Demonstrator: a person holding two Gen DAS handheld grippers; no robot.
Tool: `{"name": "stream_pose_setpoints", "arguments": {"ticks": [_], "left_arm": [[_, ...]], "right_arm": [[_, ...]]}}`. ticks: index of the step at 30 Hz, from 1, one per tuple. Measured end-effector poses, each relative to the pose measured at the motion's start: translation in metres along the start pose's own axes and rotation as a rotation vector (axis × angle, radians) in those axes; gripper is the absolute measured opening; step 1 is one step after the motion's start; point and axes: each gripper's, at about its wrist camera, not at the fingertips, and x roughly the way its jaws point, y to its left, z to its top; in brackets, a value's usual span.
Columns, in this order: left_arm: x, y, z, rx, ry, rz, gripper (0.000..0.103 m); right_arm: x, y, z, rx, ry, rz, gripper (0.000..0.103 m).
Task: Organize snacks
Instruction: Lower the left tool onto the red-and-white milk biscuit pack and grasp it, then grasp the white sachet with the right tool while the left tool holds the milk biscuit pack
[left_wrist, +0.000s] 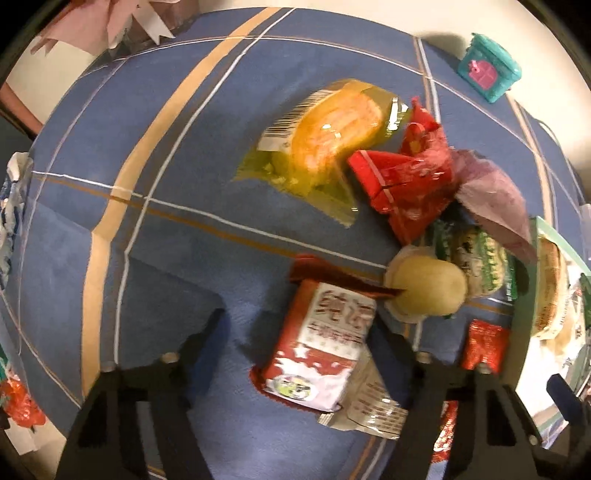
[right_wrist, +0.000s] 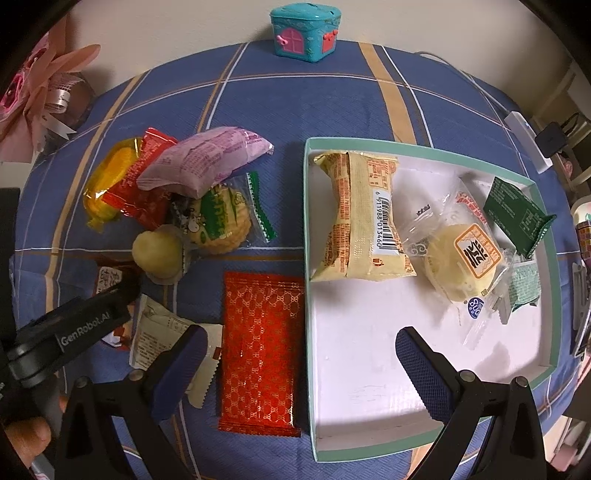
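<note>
On the blue checked tablecloth (right_wrist: 332, 107) our snacks are split: four packets already lie in the white tray (right_wrist: 369, 369), the rest sit heaped beside it. Our left claw (left_wrist: 295, 332) is spread wide around the red-and-white milk packet (left_wrist: 321, 350), touching nothing firmly yet. We should centre the fingers on its puffy middle, clear of the round pastry (left_wrist: 424, 291) just beyond, and close gently. Our right claw (right_wrist: 299, 350) hangs open and empty, straddling the tray's wall beside the red patterned packet (right_wrist: 258, 350).
</note>
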Motion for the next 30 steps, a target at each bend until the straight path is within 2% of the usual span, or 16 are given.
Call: {"name": "stream_pose_setpoints", "arguments": {"ticks": [4,11,18,20,26,30], "left_arm": [[0.000,-0.016,-0.002,0.011,0.005,-0.001,0.049],[-0.005,0.006,-0.009,-0.022,0.023,0.032,0.049],[-0.001,0.020,-0.016,-0.047,0.047,0.040,0.049],[0.001,0.020,-0.016,-0.052,0.051,0.038,0.049],[0.003,0.033,-0.005,-0.053,0.055,0.037,0.049],[0.001,0.036,-0.003,-0.061,0.055,0.043,0.049]], "right_arm": [[-0.003,0.006,0.000,-0.010,-0.009,0.008,0.103],[-0.005,0.034,-0.002,-0.083,-0.015,0.050,0.103],[0.006,0.069,-0.015,-0.215,0.035,0.031,0.103],[0.007,0.076,-0.018,-0.252,0.040,-0.002,0.103],[0.004,0.085,-0.024,-0.265,0.044,-0.001,0.103],[-0.001,0.092,-0.031,-0.317,0.033,0.002,0.103]]}}
